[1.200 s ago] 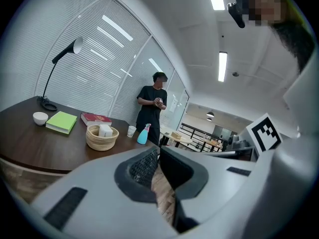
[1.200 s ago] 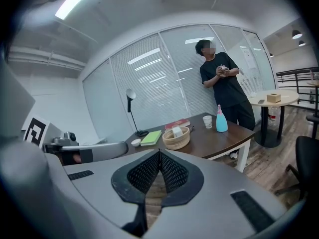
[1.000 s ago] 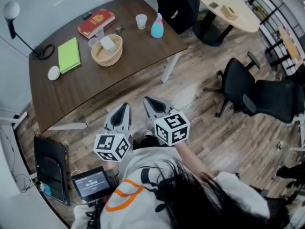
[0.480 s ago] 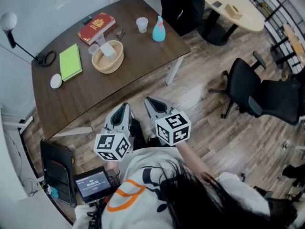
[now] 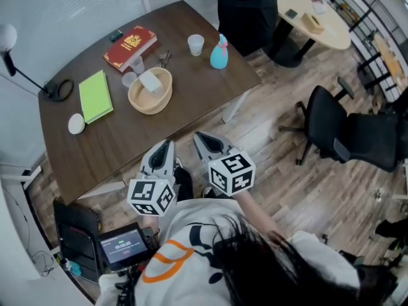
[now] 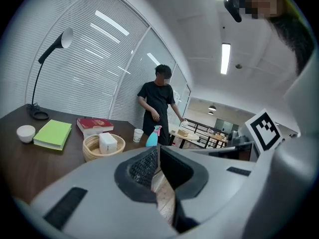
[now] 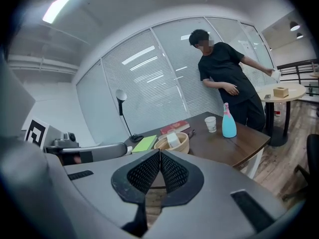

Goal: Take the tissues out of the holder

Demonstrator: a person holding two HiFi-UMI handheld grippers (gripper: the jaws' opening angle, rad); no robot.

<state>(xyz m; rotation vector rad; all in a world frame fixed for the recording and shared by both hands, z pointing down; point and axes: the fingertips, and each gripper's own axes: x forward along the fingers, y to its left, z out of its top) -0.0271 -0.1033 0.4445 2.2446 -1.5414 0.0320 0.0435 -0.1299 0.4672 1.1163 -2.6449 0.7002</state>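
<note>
Dark wooden table: carrying a round woven holder.
Left gripper, right gripper: hovering by the table's near edge, both jaw pairs pressing together, pinching nothing.
Tissues: plain white block sitting inside the holder, showing no legible print.

My head cam looks steeply down past my own hair, with the left gripper and right gripper close in and the brown table farther off beyond them. Each gripper cam rides low, roughly tabletop height, looking out along its own jaws at that table from a little way back. All three views share the table, its basket, the blue bottle and the person in black standing behind it.
</note>
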